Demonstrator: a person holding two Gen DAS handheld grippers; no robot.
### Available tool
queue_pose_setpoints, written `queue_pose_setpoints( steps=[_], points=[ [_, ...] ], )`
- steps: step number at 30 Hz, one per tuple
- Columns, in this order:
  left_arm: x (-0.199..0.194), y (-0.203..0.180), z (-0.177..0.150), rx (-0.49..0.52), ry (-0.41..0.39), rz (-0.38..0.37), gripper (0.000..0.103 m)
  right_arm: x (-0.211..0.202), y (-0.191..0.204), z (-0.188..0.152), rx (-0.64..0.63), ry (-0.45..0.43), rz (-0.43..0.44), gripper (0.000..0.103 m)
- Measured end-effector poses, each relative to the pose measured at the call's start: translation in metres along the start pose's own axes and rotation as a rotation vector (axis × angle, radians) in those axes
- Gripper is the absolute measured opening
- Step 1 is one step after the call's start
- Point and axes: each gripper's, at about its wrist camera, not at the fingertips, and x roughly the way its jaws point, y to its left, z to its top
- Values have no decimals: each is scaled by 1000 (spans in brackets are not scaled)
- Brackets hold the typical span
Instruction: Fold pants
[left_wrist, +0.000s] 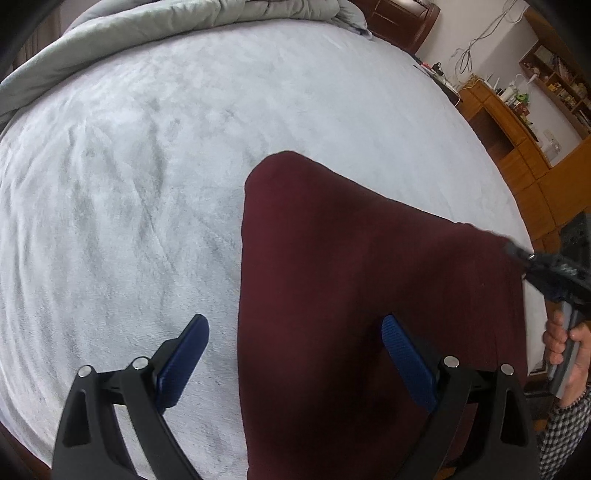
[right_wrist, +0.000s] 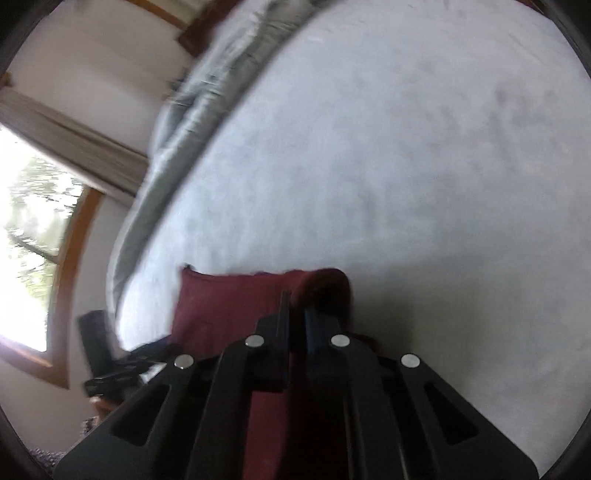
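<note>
Dark maroon pants (left_wrist: 351, 277) lie on the pale grey bed cover (left_wrist: 147, 184). My left gripper (left_wrist: 295, 332) is open above the near left part of the pants, its blue pads (left_wrist: 402, 354) spread wide and empty. The right gripper shows at the right edge of the left wrist view (left_wrist: 517, 254), at the far right corner of the pants. In the right wrist view the right gripper (right_wrist: 295, 314) is shut on a bunched fold of the pants (right_wrist: 325, 288), lifted off the bed.
A rolled grey duvet (left_wrist: 166, 33) lies along the far edge of the bed. Wooden shelves and a desk (left_wrist: 517, 122) stand to the right. A window (right_wrist: 33, 236) and curtain are at the left of the right wrist view.
</note>
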Motion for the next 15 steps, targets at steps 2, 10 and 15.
queue_pose_setpoints(
  steps=[2, 10, 15],
  points=[
    [10, -3, -3, 2, 23, 4, 95, 19, -10, -6, 17, 51, -48, 5],
    [2, -4, -15, 7, 31, -3, 95, -15, 2, -28, -15, -17, 31, 41],
    [-15, 1, -35, 18, 33, -5, 95, -48, 12, -80, -18, 35, 80, 48]
  ],
)
